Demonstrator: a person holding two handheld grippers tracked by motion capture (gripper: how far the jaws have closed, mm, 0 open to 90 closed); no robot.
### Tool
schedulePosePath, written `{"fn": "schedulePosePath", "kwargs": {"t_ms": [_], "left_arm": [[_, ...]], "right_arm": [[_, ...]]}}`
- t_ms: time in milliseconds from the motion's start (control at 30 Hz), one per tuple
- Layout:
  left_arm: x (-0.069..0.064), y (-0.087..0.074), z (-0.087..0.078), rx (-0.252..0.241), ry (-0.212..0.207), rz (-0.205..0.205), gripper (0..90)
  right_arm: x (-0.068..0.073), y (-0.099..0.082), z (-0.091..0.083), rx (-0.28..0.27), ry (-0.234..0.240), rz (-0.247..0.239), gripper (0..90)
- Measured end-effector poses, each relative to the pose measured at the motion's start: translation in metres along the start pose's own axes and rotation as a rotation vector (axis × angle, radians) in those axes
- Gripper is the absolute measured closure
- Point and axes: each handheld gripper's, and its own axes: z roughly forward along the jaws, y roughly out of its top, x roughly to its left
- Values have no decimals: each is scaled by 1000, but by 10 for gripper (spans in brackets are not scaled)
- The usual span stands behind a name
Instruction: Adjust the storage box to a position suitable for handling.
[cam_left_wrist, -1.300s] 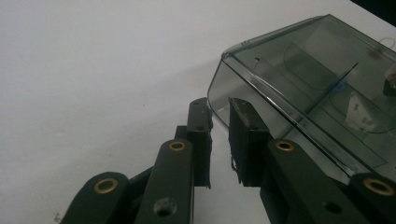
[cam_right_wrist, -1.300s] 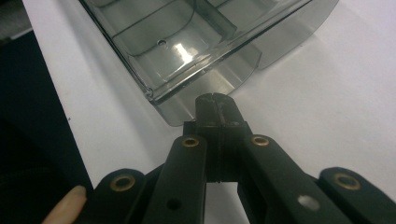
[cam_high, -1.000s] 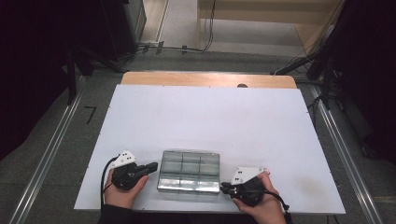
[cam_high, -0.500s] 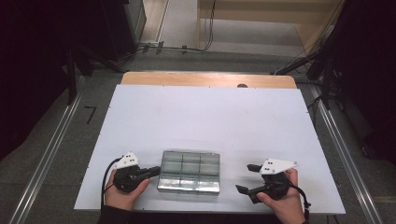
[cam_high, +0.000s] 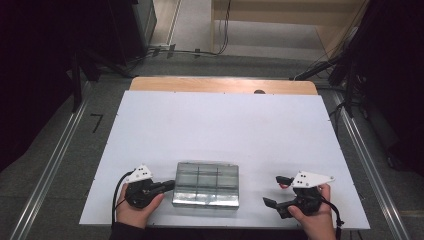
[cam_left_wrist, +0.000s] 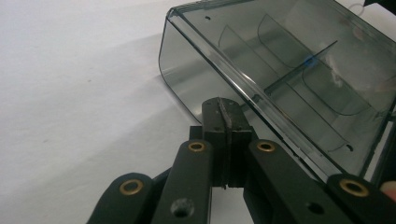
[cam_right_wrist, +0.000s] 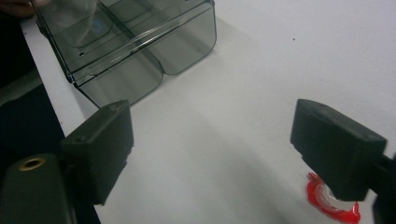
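left tool (cam_high: 167, 186) pinched shut at clear box (cam_high: 206, 184) edge, right tool (cam_high: 274, 191) wide, bare table (cam_high: 220, 125) btwn.

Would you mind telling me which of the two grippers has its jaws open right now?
The right gripper, to the right of the clear plastic box, apart from it: its jaws stand wide apart with nothing between them. The left gripper, at the box's left side, is shut.

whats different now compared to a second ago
The right gripper has pulled away from the clear plastic box toward the right side of the table, and its jaws have just been opening, with nothing between them. The left gripper stays shut against the box's left end. The box has not moved.
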Motion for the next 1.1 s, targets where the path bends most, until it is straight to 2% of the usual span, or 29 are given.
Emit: {"fn": "schedulePosePath", "kwargs": {"t_ms": [67,233,300,333,367,433,567,800,1100], "left_arm": [[-3,0,2,2,-8,2,899],[-9,2,8,9,-28,17,899],[-13,2,9,0,-34,32,900],[-15,2,9,-2,-43,37,899],[-16,2,10,-4,-47,43,900],[-19,3,12,-3,-50,51,900],[-22,3,15,-4,-64,48,900],[-27,3,17,9,-78,55,900],[-32,3,21,18,-101,76,900]], "right_arm": [[1,0,2,10,-4,-9,131],[3,0,6,25,-10,-20,229],[4,0,7,30,-20,-20,356],[3,0,7,33,-12,-20,464],[3,-1,8,38,2,-24,536],[4,-1,10,52,27,-35,621],[7,-1,13,74,38,-67,745],[7,-2,14,68,92,-72,866],[7,-3,17,79,110,-70,875]]}}
